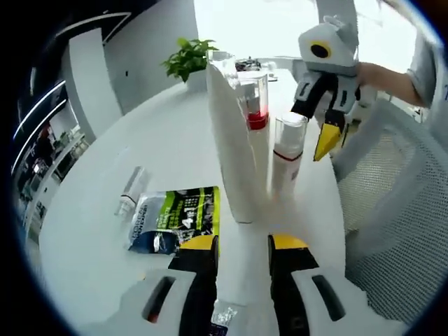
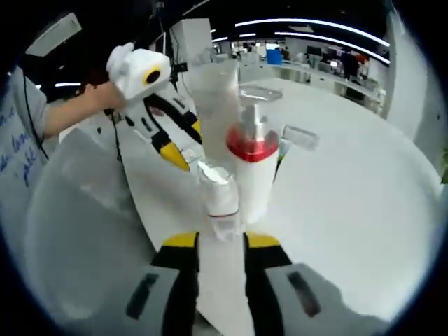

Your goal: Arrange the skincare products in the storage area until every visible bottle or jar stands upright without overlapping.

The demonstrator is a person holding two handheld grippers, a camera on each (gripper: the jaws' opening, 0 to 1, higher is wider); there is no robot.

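Observation:
On the white round table a tall white tube stands upright. Close beside it are a pump bottle with a red collar and a small clear-capped bottle with a red band. My left gripper is open, its yellow tips just short of the tube's base. My right gripper is open too, and the small bottle stands at its tips. The pump bottle and tube rise behind it. A green and black sachet and a small clear tube lie flat.
A mesh chair sits at the table's edge beside the bottles. A potted plant stands at the far side. The right gripper reaches in from a person's arm; the left gripper appears behind the tube.

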